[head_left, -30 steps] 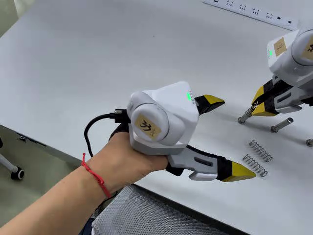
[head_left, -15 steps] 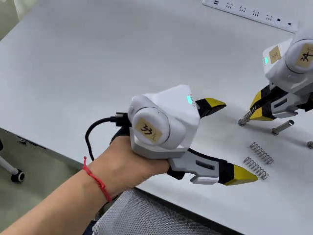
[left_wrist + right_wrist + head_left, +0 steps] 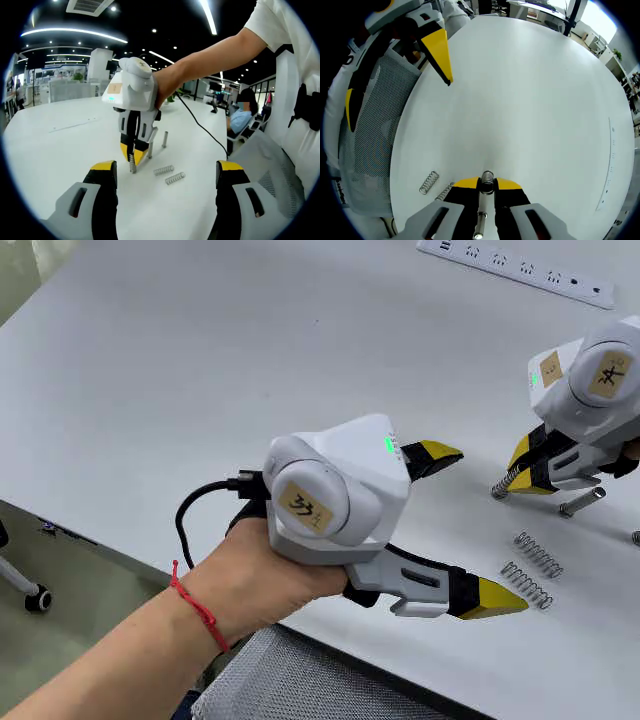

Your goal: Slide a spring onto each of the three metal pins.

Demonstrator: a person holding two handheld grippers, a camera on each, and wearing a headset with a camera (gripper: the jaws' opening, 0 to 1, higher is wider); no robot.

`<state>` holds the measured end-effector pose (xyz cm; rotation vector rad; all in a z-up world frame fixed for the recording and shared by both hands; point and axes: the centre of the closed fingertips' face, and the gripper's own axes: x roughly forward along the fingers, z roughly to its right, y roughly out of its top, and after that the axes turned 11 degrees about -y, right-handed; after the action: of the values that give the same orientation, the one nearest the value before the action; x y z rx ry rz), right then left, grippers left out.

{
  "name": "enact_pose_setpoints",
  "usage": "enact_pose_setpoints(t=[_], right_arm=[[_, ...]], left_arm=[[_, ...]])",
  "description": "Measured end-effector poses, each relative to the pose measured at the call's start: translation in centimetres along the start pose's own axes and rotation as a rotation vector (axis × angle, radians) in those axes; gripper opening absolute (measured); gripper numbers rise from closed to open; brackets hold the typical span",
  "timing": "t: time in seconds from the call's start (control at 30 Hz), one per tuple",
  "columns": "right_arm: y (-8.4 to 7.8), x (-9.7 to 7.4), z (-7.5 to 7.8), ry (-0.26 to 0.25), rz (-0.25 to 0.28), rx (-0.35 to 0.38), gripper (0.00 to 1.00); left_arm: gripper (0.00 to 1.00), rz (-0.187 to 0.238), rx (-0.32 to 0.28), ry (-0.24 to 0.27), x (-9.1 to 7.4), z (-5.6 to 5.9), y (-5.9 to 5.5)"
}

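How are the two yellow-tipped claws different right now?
The left white, yellow-tipped claw is wide open and holds nothing; the right white, yellow-tipped claw is shut on a small metal coil spring. The left claw hovers by the near edge of the white table; the right claw points down at it. Both have black-and-yellow tips.

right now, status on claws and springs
Left claw open, hovering idle. Right claw shut on spring at a pin. Two loose springs on table. Nothing in the way.
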<state>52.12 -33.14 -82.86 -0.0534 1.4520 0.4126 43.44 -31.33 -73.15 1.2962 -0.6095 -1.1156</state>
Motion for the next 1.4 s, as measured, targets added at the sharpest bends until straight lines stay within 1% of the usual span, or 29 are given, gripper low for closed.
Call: enact_pose_setpoints(t=[0.5,0.73,0.97,1.1,1.3,1.4], right_arm=[[-0.1,0.7,-0.5,0.001,-0.001,0.013,0.08],[-0.2,1.0,-0.3,0.0,0.003,0.022,0.08],[-0.2,1.0,-0.1,-0.004,0.013,0.036,0.1],[0.0,0.8,0.0,-0.011,0.025,0.049,0.12],[0.7,-0.8,-0.7,-0.031,0.057,0.081,0.17],[0.7,-1.3,-0.5,-0.04,0.079,0.095,0.21]], left_arm=[[0.8,-0.004,0.002,0.007,-0.2,-0.1,-0.1],[0.8,-0.006,0.003,0.009,-0.2,-0.1,-0.1],[0.8,-0.008,0.008,0.01,-0.2,-0.1,0.1],[0.8,-0.01,0.012,0.007,-0.2,0.1,0.3],[0.8,-0.02,0.021,0.003,-0.2,0.3,0.5],[0.8,-0.023,0.024,0.002,-0.2,0.3,0.7]])
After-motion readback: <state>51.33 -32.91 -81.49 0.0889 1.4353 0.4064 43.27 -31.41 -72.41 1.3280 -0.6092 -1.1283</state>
